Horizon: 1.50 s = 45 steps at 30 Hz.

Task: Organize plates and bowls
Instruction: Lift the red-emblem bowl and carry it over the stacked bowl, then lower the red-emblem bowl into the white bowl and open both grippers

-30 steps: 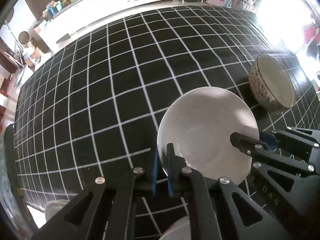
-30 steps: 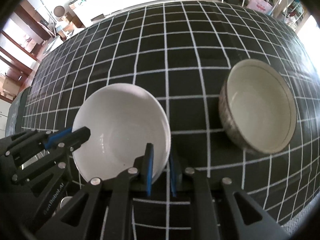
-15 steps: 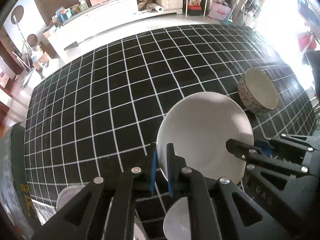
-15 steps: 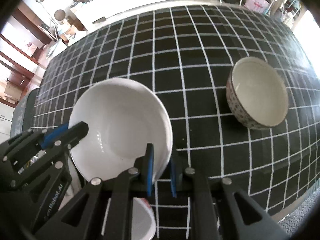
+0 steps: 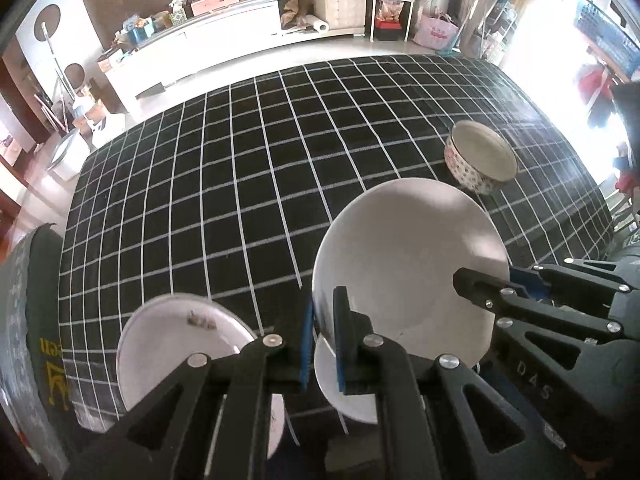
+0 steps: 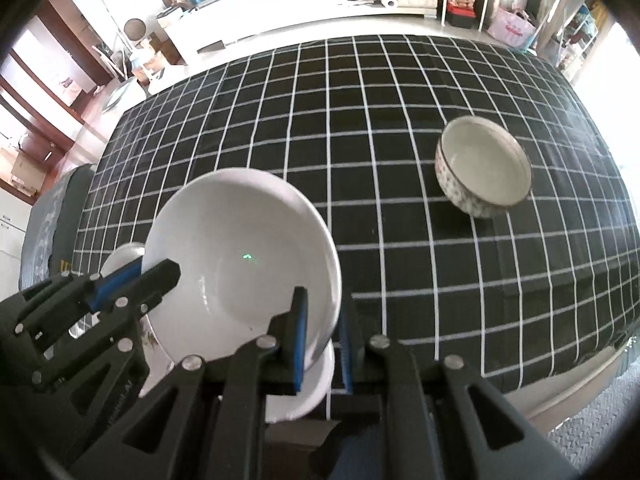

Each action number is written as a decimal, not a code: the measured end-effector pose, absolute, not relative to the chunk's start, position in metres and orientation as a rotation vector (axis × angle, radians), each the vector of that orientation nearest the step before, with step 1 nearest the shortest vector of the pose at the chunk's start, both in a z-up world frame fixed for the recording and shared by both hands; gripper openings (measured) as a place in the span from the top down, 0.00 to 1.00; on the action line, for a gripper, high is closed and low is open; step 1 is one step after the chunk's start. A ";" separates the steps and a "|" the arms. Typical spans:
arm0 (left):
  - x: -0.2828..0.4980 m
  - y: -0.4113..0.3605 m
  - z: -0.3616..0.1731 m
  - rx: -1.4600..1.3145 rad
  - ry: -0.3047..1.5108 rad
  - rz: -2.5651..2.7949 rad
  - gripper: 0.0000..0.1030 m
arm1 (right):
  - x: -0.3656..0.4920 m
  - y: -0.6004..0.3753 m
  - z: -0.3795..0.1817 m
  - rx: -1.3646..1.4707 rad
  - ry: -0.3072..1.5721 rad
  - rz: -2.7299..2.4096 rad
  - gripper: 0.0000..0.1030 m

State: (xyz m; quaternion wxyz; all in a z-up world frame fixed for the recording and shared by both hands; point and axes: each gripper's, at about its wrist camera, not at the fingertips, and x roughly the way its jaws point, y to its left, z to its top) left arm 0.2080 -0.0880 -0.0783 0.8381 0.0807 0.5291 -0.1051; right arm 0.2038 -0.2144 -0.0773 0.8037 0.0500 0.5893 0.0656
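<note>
**Both tongs gripping one white bowl above the bench**

The left tongs are pinching the near-left rim of a large white bowl, the blue pads closed on the rim with one pad inside and one outside. The right tongs are clamping the opposite side of the same white bowl in the same way. From the left wrist view the right tongs are reaching in from the right, and from the right wrist view the left tongs are coming in from the left.

The bowl is hanging between the two tongs, tilted, its hollow facing the cameras, raised off the bench with its black cloth gridded in white.

Directly under the held bowl, near the tongs' bases, a smaller white dish is sitting on the bench; the right wrist view is showing it too. To the left of the left tongs a white plate with a few crumbs on it is lying flat.

Ahead and to the right of both tongs, well apart from the held bowl, a patterned bowl is standing upright on the cloth, also seen from the left wrist.
</note>
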 end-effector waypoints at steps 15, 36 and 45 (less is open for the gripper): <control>0.171 -0.075 -0.110 0.152 1.193 -0.211 0.94 | 0.175 -0.203 -0.112 0.067 1.346 0.133 0.83; 0.176 -0.073 -0.124 0.128 1.221 -0.199 0.94 | 0.179 -0.191 -0.118 -0.042 1.324 0.119 0.83; 0.177 -0.071 -0.126 0.104 1.226 -0.197 0.94 | 0.179 -0.195 -0.119 -0.033 1.319 0.123 0.82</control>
